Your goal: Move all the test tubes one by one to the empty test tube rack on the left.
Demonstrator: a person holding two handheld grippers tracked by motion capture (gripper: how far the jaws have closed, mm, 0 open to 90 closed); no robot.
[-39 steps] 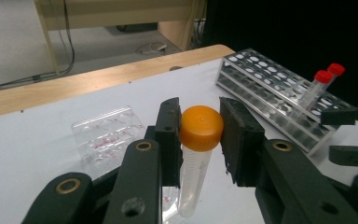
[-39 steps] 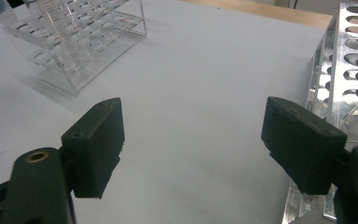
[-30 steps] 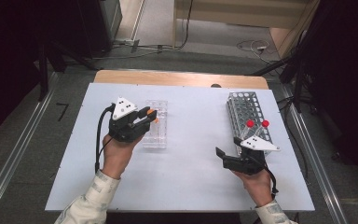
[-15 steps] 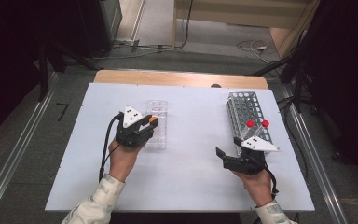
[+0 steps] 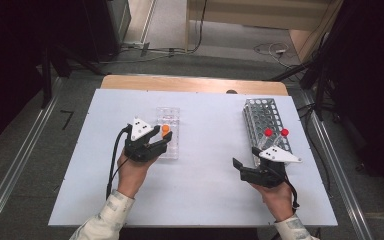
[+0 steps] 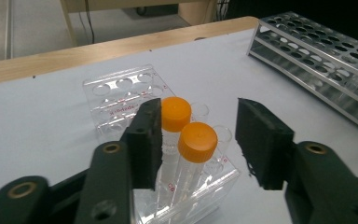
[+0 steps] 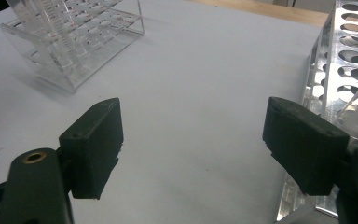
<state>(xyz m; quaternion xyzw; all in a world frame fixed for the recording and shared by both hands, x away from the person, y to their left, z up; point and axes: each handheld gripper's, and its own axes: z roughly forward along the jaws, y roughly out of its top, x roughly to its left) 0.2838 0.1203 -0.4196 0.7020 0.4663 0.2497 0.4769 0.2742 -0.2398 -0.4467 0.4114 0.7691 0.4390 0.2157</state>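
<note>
Left gripper (image 6: pixel 198 140) jaws just opened around orange-capped tube (image 6: pixel 196 142) in clear rack (image 6: pixel 121 88), right gripper (image 7: pixel 193 149) jaws wide, empty

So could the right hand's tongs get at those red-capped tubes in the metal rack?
Probably yes: the right tongs stand open and hold nothing, right beside the metal rack, and the red-capped tubes stand just beyond them with nothing between.

Left claw (image 5: pixel 156 145) covers the near end of the clear rack (image 5: pixel 170 116); red print on the clear rack is too small to read.
</note>
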